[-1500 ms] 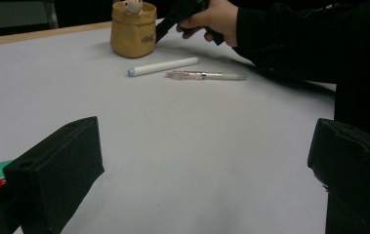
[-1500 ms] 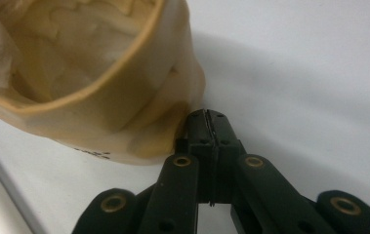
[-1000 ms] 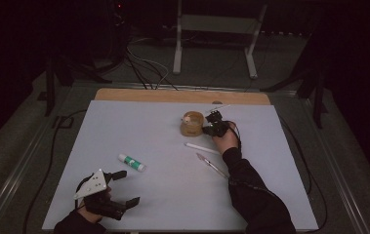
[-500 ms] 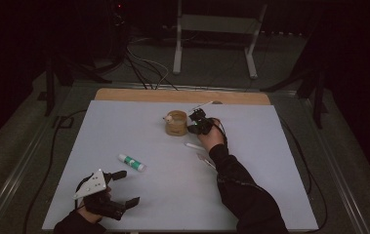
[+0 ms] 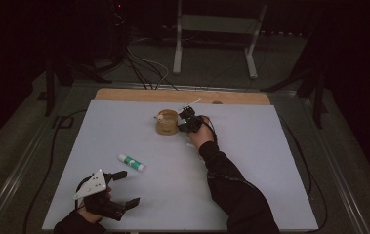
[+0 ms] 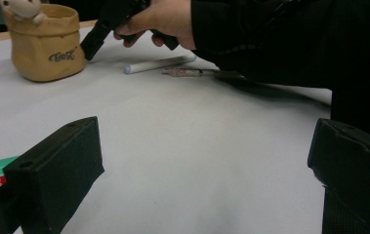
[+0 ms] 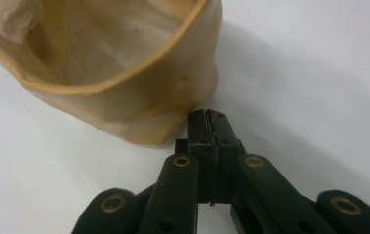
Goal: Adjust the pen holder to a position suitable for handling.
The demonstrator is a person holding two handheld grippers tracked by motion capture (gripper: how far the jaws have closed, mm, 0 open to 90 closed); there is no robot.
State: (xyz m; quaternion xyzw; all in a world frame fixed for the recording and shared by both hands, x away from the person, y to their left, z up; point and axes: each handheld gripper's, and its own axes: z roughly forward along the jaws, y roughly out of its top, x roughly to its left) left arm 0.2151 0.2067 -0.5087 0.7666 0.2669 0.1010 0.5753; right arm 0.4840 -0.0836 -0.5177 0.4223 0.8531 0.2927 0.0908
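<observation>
The tan pouch (image 5: 167, 122) stands upright toward the far middle of the white table (image 5: 251, 161). It looks soft, light and thin-walled, likely to slide or crumple under a push; its rolled rim seems the best place to pinch. The right gripper (image 7: 207, 127), jaws pressed together and empty, touches its lower side. The left gripper (image 5: 123, 189) rests wide open at the near edge, near a glue stick (image 5: 132, 162).

Dark lab: white table (image 5: 251, 195), floor cables (image 5: 143, 63), metal stand (image 5: 214, 29).
</observation>
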